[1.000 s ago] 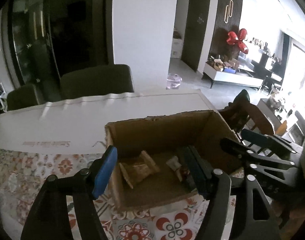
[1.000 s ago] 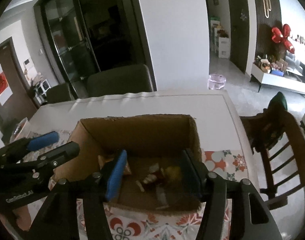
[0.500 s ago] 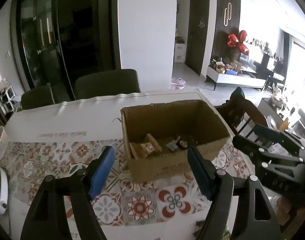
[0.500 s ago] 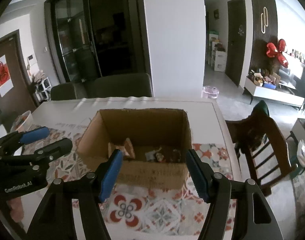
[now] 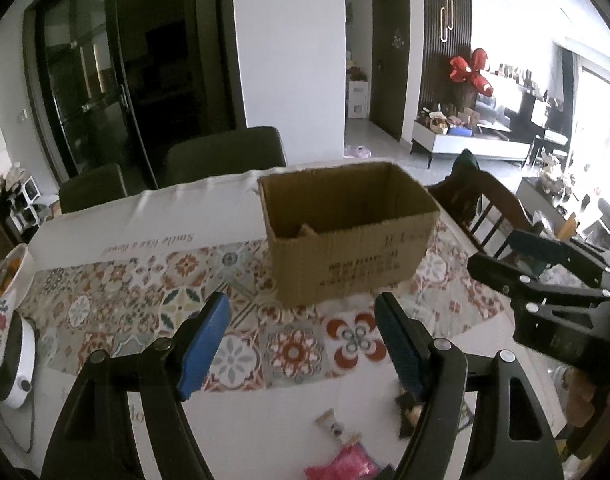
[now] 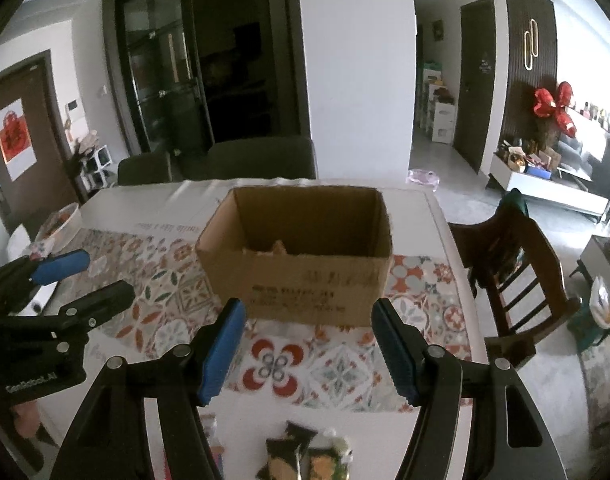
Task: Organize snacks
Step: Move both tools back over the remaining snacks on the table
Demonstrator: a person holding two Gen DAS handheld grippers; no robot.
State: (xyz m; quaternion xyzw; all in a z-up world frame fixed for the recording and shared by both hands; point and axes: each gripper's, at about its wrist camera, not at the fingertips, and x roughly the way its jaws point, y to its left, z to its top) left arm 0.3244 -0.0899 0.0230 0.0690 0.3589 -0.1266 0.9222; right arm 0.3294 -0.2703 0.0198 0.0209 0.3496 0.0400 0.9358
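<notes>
- Plainly, the left gripper [image 5: 301, 340] stands with its jaws apart and nothing between them; they have just been opening.
- The right gripper [image 6: 309, 344] likewise: jaws spread, bare, just been opening.
- Below the left jaws, on the white bench [image 5: 265, 420], lie a small wrapped snack [image 5: 337, 428] and a pink packet [image 5: 345, 466].
- Under the right jaws sit dark snack packets [image 6: 301, 456], at the near edge.
- Beyond both, the cardboard box [image 6: 301, 256] stands upright on the patterned cloth [image 6: 161, 280], apart from the jaws, a wrapper corner peeking inside.
</notes>
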